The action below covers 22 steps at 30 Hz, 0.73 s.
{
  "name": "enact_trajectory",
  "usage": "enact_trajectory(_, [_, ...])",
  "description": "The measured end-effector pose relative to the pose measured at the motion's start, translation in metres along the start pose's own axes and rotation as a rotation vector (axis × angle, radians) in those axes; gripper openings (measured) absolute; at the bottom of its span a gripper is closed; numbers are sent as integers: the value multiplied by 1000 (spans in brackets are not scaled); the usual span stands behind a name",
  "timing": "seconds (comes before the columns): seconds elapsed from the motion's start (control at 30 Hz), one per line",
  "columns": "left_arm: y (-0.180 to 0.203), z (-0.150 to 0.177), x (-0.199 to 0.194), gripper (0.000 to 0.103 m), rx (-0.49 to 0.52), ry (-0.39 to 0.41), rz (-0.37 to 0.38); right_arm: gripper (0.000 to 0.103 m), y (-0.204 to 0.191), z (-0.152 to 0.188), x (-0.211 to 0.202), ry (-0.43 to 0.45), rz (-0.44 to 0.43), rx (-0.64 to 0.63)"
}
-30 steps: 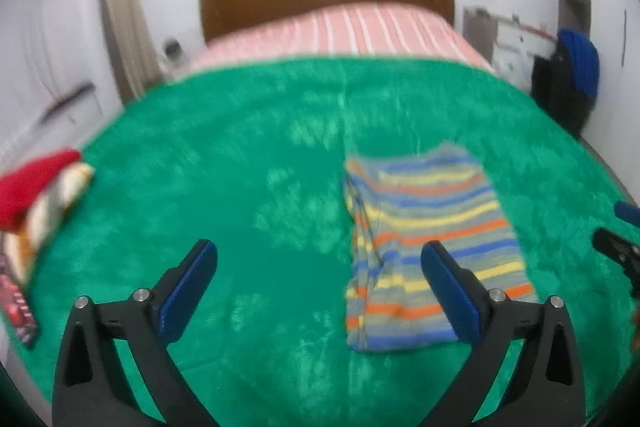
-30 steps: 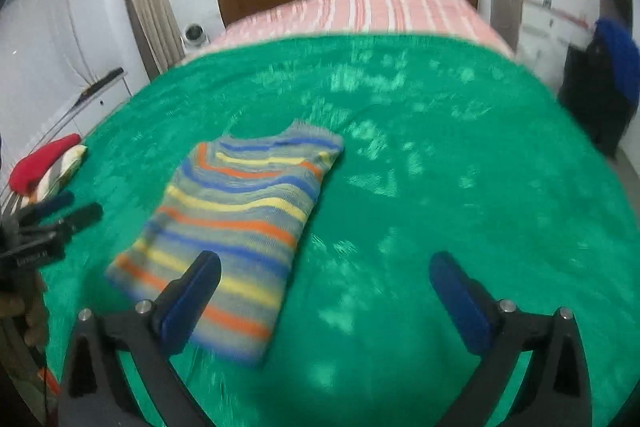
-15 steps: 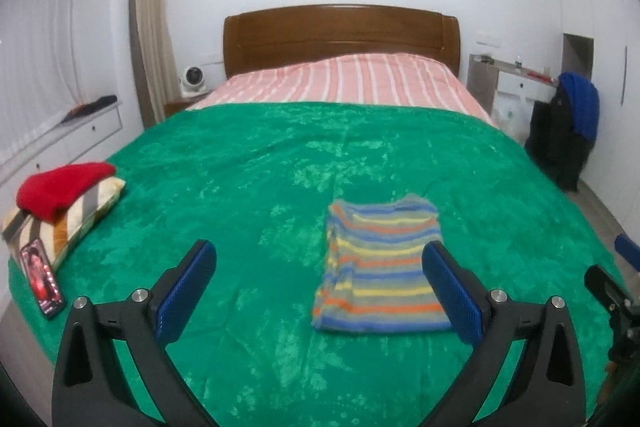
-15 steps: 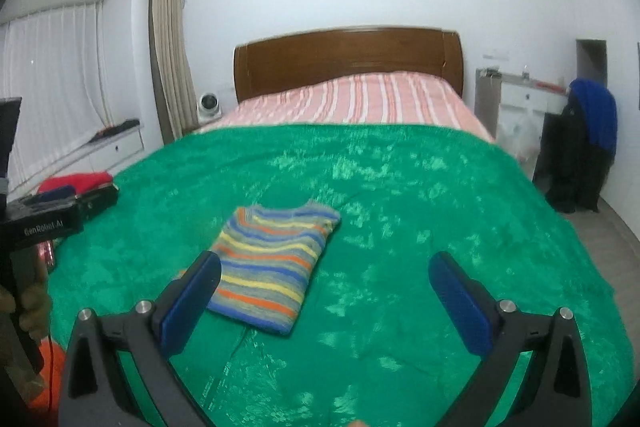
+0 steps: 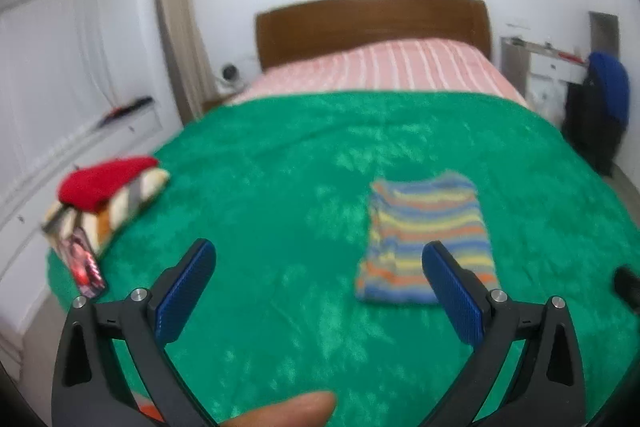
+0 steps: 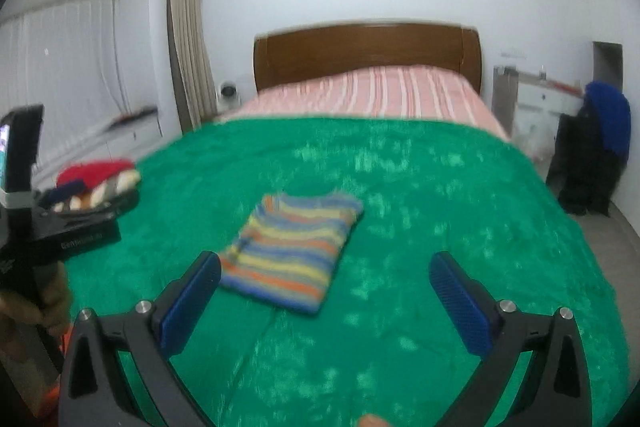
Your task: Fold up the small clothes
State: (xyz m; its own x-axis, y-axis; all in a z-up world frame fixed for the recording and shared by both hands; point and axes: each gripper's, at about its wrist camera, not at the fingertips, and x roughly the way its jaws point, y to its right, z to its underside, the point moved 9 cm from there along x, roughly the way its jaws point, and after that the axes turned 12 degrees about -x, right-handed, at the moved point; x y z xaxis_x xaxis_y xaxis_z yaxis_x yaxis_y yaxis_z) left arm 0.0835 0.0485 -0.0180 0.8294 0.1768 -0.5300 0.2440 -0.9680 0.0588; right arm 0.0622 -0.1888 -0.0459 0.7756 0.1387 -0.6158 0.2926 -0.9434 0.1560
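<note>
Two tools up and both empty: the left tool (image 5: 318, 269) and the right tool (image 6: 324, 281) each hang above the near part of the bed with their blue pads (image 5: 185, 291) spread wide, nothing between them. The striped sweater (image 5: 426, 239) lies flat on the green blanket (image 5: 280, 187), a neat folded rectangle, roughly mid-bed and a little right of centre from the left wrist view, apart from both tools. It shows bands of blue, yellow, orange and grey, its edges fairly square, a soft knit that looks thick enough to hold its shape. Judging from how it lies, the folding of this piece looks about done, so the step in hand is probably moving on, perhaps to the pile. That pile, a red garment (image 5: 106, 181) on top of a striped one, sits at the far left edge of the bed, with a phone (image 5: 82, 263) just beside it. If the sweater is to be carried there, the good way is to pinch both near corners through all layers, lift level and set it down square, so the fold does not slide open on that plush blanket
</note>
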Motion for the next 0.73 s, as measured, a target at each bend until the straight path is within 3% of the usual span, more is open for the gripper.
enact_trajectory(0.07, [3, 11, 2, 103, -1, -67, 40, 103, -6, 13, 10, -104, 14, -18])
enact_trajectory(0.13, [4, 24, 6, 103, 15, -140, 34, 103, -11, 23, 16, -171, 16, -20])
enact_trajectory(0.23, [5, 32, 6, 103, 22, -171, 24, 103, -15, 34, 16, -228, 12, -1])
enact_trajectory(0.5, [2, 28, 1, 103, 12, -177, 14, 103, -14, 33, 9, -242, 51, -8])
enact_trajectory(0.73, [7, 35, 2, 103, 30, -188, 21, 103, -16, 35, 13, -255, 27, 12])
